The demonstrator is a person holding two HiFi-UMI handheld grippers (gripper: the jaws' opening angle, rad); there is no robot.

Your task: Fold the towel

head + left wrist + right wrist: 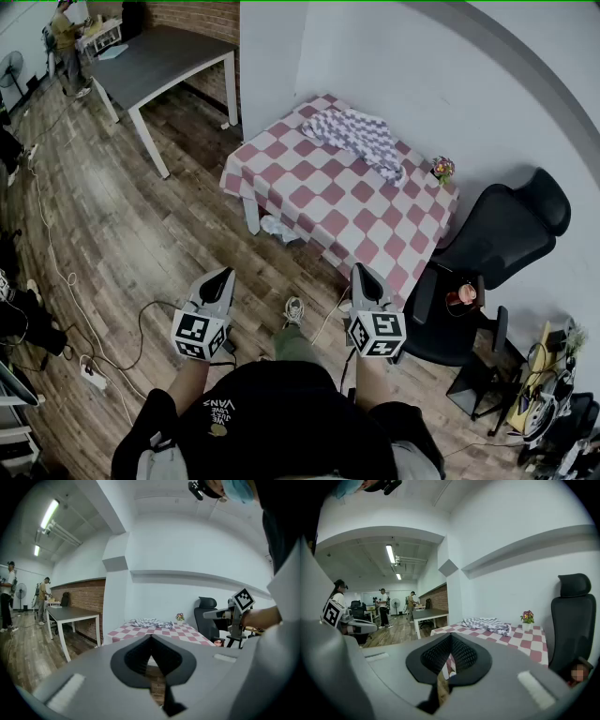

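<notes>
the only print that can be read stands on the person's black shirt (281, 427), in the head view: white letters (217, 413), seen upside down, that look like "vans"; the smaller lines beside them are too small to read. the left cube (199, 335) and the right cube (378, 334) bear square black-and-white code markers, with no letters or numbers in them.

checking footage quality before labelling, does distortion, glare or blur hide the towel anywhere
Head view: strong fisheye bends the wall, towel sharp, evenly lit. Left gripper view: dark round vignette, ceiling light blown out, towel small but visible. Right gripper view: same vignette, towel clear.
</notes>
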